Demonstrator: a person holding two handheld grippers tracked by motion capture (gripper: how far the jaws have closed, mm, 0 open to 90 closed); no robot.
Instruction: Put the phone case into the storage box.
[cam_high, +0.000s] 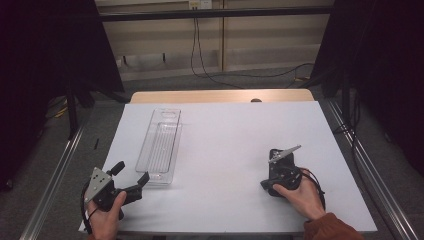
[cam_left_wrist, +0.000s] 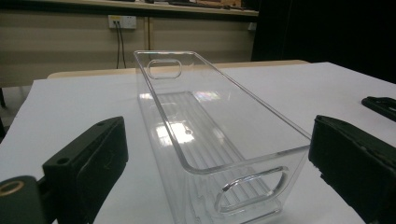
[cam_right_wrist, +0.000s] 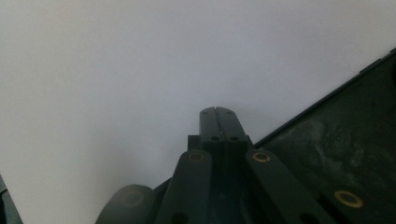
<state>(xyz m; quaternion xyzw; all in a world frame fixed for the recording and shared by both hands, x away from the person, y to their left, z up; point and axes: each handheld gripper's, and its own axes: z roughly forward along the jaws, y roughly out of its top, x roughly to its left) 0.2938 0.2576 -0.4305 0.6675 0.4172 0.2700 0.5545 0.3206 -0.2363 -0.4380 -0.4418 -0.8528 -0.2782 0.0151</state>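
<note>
At the lower left of the high view, the left tongs (cam_high: 131, 181) sit in the person's left hand (cam_high: 105, 217) with jaws spread wide and holding nothing, aimed at the near end of the long clear plastic bin with cut-out handles (cam_high: 160, 145). That bin lies lengthwise on the white-covered bench (cam_high: 230, 125), left of centre in the frame, its far end toward the upper middle. In the left gripper view the bin (cam_left_wrist: 210, 135) fills the centre, its near end wall and handle slot at the lower middle, with one black jaw at the lower left and the other at the right edge, both clear of the plastic.

At the lower right of the high view, the right tongs (cam_high: 280, 162) rest on the bench under the person's right hand (cam_high: 300, 195), well apart from the bin. The right gripper view shows these tongs (cam_right_wrist: 218, 112) pressed fully together on nothing, pointing at bare white sheet.

The likely trouble lies in the grip. The bin is smooth, thin-walled and light, so jaws closing on the end wall off-centre could twist it or shove it across the slick sheet rather than catch it. A pinch high on the rim may slip off. Held at one end alone, the long bin would probably droop or swing, and the idle right tongs are too distant to steady it.
</note>
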